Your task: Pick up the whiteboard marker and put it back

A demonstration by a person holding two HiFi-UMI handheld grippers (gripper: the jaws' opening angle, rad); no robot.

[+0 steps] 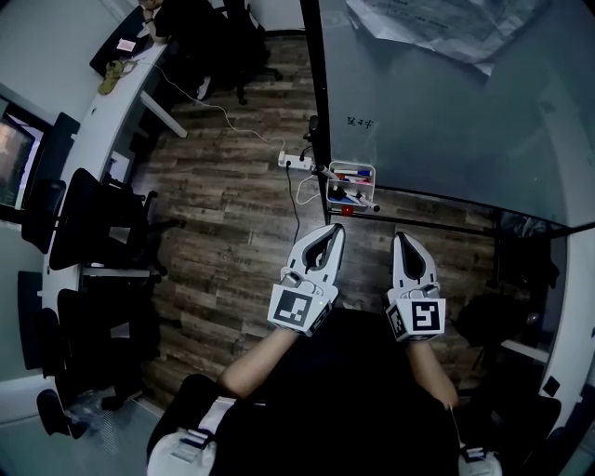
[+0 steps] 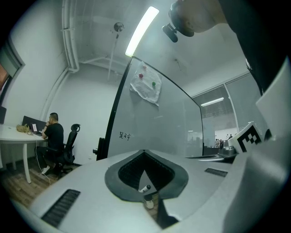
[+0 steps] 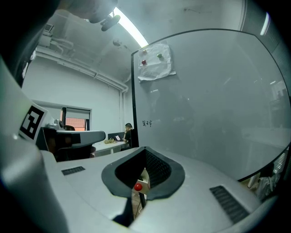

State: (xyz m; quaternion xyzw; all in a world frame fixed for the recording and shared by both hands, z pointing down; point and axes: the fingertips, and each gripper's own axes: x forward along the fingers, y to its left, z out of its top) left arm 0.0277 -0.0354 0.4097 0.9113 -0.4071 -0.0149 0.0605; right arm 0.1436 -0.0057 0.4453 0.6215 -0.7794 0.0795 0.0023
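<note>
A small white tray (image 1: 351, 183) hangs on the lower edge of the glass whiteboard (image 1: 446, 112) and holds whiteboard markers (image 1: 353, 174) with blue and red caps. A red round knob (image 1: 347, 211) sits just under the tray. My left gripper (image 1: 330, 231) and right gripper (image 1: 403, 240) are side by side, level, a little short of the tray, both shut and empty. Through the left gripper's (image 2: 144, 153) jaw window a white marker end (image 2: 144, 187) shows. The red knob (image 3: 137, 186) shows through the jaw window of the right gripper (image 3: 145, 149).
A power strip (image 1: 296, 162) with cables lies on the wooden floor by the board's black post (image 1: 314, 93). A long white desk (image 1: 102, 121) with black chairs (image 1: 88, 223) runs along the left. A person (image 2: 53, 136) sits at it. A paper sheet (image 1: 446, 23) hangs on the board.
</note>
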